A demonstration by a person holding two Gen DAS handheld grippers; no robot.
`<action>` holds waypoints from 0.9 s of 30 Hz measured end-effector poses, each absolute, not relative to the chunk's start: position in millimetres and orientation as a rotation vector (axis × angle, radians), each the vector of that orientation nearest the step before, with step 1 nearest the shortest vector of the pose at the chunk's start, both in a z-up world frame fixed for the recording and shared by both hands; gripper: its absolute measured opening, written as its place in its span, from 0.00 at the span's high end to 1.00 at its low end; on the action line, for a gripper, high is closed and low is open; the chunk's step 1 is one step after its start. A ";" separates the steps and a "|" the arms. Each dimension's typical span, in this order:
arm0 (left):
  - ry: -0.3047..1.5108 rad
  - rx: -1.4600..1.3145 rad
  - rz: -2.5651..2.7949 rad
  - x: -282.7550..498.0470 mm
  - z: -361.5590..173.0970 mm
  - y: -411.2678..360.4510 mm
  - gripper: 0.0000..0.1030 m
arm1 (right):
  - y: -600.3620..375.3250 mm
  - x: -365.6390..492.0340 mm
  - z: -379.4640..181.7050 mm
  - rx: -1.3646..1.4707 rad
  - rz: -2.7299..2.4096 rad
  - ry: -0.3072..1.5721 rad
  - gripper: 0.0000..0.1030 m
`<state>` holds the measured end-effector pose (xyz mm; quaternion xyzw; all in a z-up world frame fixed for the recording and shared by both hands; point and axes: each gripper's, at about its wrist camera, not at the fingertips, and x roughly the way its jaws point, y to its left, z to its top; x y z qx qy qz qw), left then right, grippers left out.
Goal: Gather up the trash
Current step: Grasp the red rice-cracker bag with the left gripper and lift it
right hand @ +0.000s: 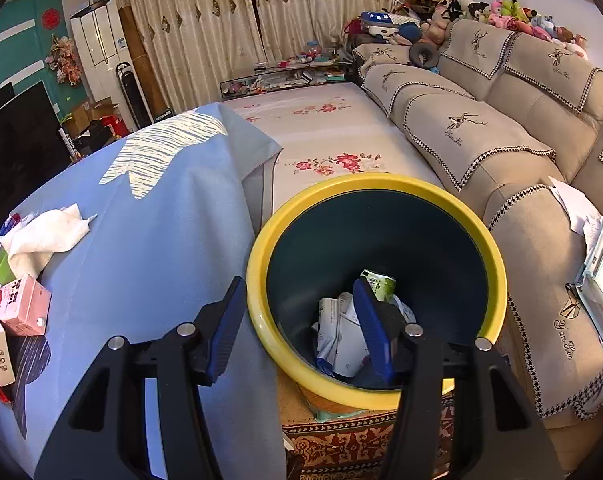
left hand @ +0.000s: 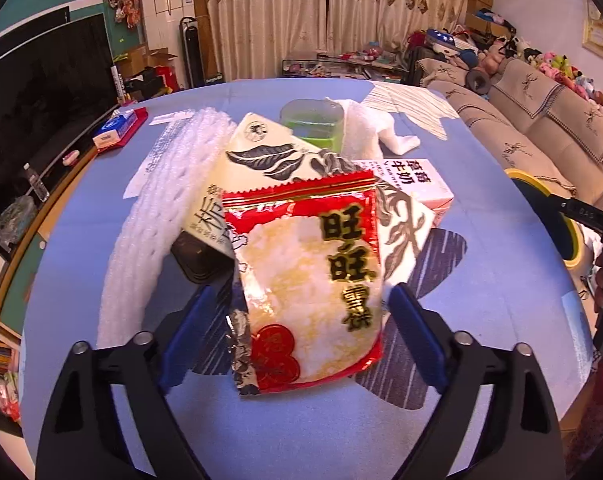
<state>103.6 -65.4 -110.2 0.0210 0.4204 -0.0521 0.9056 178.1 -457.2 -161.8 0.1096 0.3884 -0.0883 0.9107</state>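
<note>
While left gripper (left hand: 301, 320) jaws straddle snack packet (left hand: 309, 280) wide, close squarely; right gripper (right hand: 301, 332) empty, wide, bin (right hand: 497, 264) at 12 o'clock.

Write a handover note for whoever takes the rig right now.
Left gripper: open, jaws on either side of the red snack packet, not closed on it.
Right gripper: open, holding nothing, above the yellow-rimmed bin beside the table.
Done: some wrappers are already in the bin.
Left on the blue tablecloth: snack packet, leaf-print bag, pink milk carton, foam netting, crumpled tissue, green cup.
Next, probably: close on the snack packet and carry it to the bin.
</note>
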 end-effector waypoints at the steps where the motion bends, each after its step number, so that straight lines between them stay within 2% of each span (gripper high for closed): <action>1: 0.867 0.039 -0.117 102.6 -109.7 -66.1 0.28 | -457.0 177.5 -161.2 0.227 -0.180 0.799 0.49; 3: 0.868 0.035 -0.131 101.4 -108.2 -68.2 0.42 | -456.4 176.0 -160.1 0.232 -0.174 0.794 0.49; 7: 0.866 0.036 -0.157 96.1 -104.2 -70.1 0.51 | -457.5 171.0 -157.6 0.238 -0.167 0.786 0.49; 18: 0.803 0.048 -0.229 77.0 -71.6 -85.8 0.53 | -467.6 157.3 -152.4 0.272 -0.170 0.763 0.49; 27: 0.780 0.103 -0.373 105.9 -55.2 -152.9 0.53 | -494.4 134.2 -149.0 0.281 -0.232 0.739 0.49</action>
